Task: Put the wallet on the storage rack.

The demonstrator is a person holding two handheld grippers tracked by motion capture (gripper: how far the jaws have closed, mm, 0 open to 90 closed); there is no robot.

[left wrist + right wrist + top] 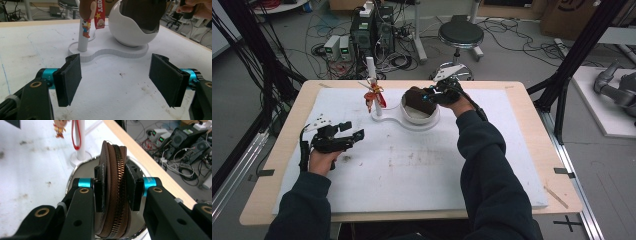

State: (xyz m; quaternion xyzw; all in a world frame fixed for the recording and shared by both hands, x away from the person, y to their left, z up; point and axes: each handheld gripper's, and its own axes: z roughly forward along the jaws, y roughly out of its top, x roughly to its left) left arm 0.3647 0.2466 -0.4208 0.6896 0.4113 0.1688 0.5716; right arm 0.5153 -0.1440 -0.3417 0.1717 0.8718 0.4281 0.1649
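A brown zipped pouch (113, 182) stands on edge between the jaws of my right gripper (115, 187), which is shut on it. The pouch (418, 99) hangs just over the white bowl (414, 116) of a white stand. My right gripper (432, 94) comes at the bowl from the right. A white post (373, 85) rises from the same stand and carries a red strap with a small figure charm (86, 26). My left gripper (347, 134) rests open on the mat, left of the stand, its jaws wide apart around nothing (115, 80).
A stained white mat (412, 170) covers the wooden table (262, 200). Beyond the far edge stand a black stool (460, 34), computer boxes (372, 30) and tangled cables on the floor. A black frame leg (572, 60) rises at the right.
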